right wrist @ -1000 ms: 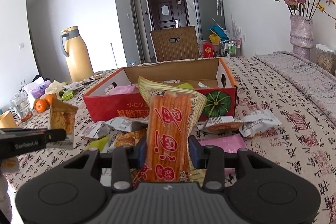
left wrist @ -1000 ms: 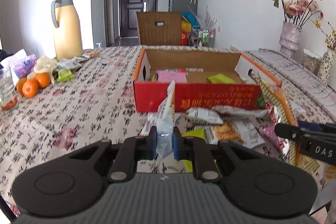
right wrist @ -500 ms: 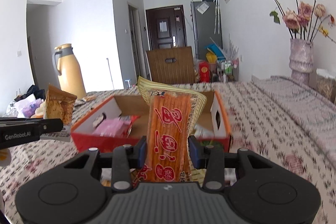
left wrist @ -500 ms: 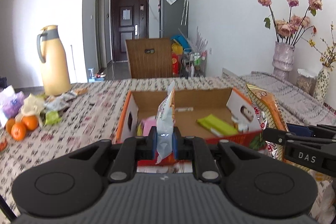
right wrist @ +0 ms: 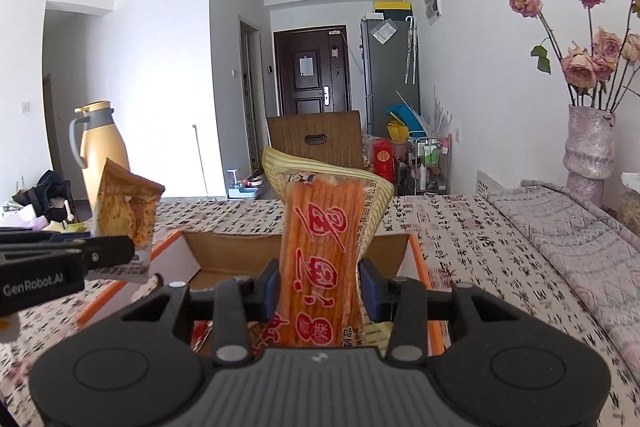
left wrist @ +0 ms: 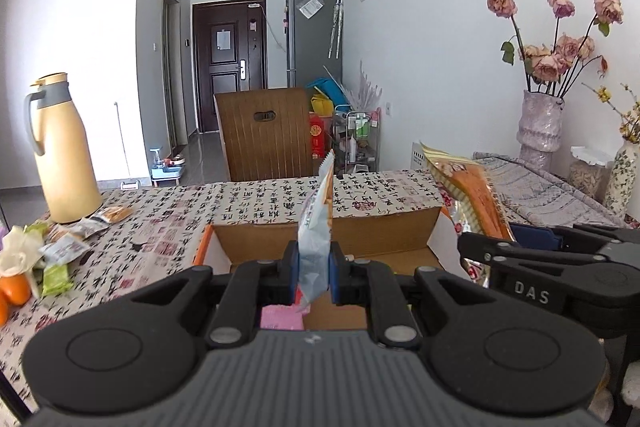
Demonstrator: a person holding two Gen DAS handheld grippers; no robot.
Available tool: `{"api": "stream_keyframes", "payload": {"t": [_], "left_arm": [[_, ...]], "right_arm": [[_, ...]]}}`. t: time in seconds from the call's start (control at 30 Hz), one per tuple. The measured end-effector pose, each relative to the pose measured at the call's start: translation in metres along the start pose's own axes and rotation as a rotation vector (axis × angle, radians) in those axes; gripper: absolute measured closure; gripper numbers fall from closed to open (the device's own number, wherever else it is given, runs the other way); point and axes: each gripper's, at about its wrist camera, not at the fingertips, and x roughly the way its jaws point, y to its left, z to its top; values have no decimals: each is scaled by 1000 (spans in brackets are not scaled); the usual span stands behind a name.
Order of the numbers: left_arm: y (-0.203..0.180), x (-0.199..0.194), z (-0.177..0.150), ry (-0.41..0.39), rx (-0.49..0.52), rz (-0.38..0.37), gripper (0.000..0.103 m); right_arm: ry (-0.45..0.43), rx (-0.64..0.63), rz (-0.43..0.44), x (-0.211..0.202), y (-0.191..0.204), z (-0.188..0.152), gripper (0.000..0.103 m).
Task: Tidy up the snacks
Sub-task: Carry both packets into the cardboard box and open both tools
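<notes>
Above the open cardboard box (left wrist: 320, 235) on the worktop (left wrist: 256, 199), the left gripper (left wrist: 314, 269) has its jaws pinching a thin white-and-orange snack packet (left wrist: 318, 223) edge-on. The right gripper (right wrist: 318, 291) clamps an orange snack pack (right wrist: 320, 251) (red characters, standing upright) between its jaws, also over the box.

Left tool (left wrist: 314, 269) clamped on upright white-orange snack packet (left wrist: 317, 223), open cardboard box (left wrist: 384, 231) just ahead below it, right tool (left wrist: 466, 247) to its right gripping orange snack bag (left wrist: 474, 197), thermos (left wrist: 60, 151) far left on tabletop (left wrist: 160, 223).
</notes>
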Motion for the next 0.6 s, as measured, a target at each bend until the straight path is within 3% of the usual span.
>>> {"api": "stream_keyframes", "payload": {"t": [0.3,0.47,0.6], "left_arm": [[5,44,-5,49,-21,-21,88],[9,66,-14,114,-40,-42,88],[12,69,-17,132,-47,-52,88]], "right_arm": [[46,7,-21,56,-10,-2,63],[117,16,-10,73,-16,-13,63],[143,26,-17,74,-19,-16,55]]}}
